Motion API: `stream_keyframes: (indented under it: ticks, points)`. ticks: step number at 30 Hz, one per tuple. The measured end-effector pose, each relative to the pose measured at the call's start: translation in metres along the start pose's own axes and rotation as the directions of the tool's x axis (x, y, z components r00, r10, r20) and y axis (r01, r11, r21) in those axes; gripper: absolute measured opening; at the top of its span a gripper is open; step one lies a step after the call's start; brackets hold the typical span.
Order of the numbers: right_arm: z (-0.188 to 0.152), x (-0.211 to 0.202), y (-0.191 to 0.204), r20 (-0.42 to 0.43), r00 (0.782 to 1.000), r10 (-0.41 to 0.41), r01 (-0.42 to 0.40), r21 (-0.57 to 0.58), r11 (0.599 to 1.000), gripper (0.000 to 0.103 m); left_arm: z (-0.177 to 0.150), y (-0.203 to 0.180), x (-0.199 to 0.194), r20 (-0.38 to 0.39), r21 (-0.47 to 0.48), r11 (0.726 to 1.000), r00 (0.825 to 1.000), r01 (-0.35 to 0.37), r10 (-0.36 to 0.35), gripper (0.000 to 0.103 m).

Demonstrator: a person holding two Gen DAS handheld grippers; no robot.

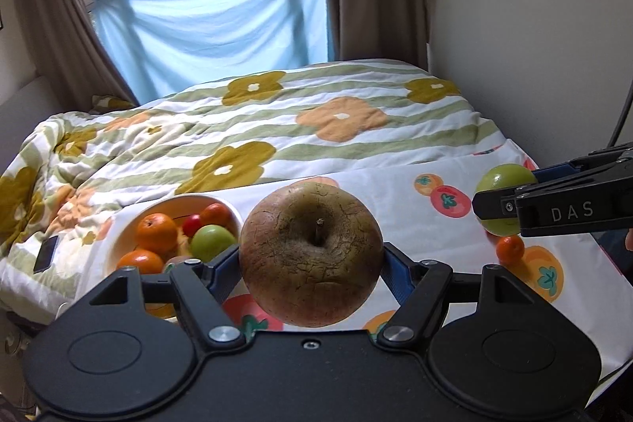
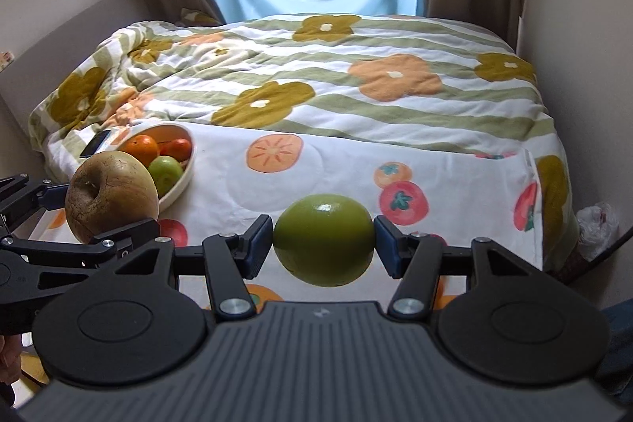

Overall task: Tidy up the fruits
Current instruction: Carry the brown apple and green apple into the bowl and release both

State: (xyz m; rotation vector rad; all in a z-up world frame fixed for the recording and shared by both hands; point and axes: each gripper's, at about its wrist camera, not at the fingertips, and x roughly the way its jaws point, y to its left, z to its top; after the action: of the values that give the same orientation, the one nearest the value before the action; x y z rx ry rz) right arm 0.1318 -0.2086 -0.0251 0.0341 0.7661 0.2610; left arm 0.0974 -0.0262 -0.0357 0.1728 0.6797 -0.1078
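Note:
My left gripper [image 1: 310, 260] is shut on a large brown russet apple [image 1: 310, 254], held above the fruit-print cloth; the apple also shows in the right wrist view [image 2: 110, 196]. My right gripper [image 2: 323, 244] is shut on a round green fruit [image 2: 323, 240], seen in the left wrist view [image 1: 502, 200] at the right. A cream bowl [image 1: 233, 212] to the left holds oranges, a green apple and small red fruits; it also shows in the right wrist view [image 2: 186, 176]. A small orange [image 1: 510, 250] lies on the cloth under the right gripper.
A white cloth with fruit prints [image 2: 316, 169] covers the near surface. Behind it lies a flowered duvet [image 1: 277, 129] on a bed. A dark phone [image 1: 45, 254] lies left of the bowl. A wall stands at the right, curtains and a window behind.

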Motion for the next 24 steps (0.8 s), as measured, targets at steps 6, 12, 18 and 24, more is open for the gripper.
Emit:
stream_keyframes:
  ticks: [6,12,18,24]
  points:
    - [0.014,0.009,0.046,0.000,0.997,0.075,-0.074,-0.043,0.996,0.071,-0.004,0.047,-0.014,-0.004,-0.053,0.996,0.997,-0.076,0.076,0.077]
    - [0.030,0.030,0.096,-0.007,0.993,0.116,-0.116,-0.074,0.991,0.071,-0.003,0.097,-0.007,-0.016,-0.078,0.990,0.993,-0.118,0.117,0.077]
    - [0.045,0.063,0.138,-0.025,0.991,0.129,-0.130,-0.066,0.989,0.071,-0.001,0.150,0.017,-0.041,-0.071,0.990,0.992,-0.123,0.120,0.077]
    - [0.059,0.100,0.171,-0.043,0.991,0.126,-0.128,-0.046,0.991,0.071,0.002,0.192,0.053,-0.068,-0.058,0.993,0.993,-0.098,0.094,0.077]
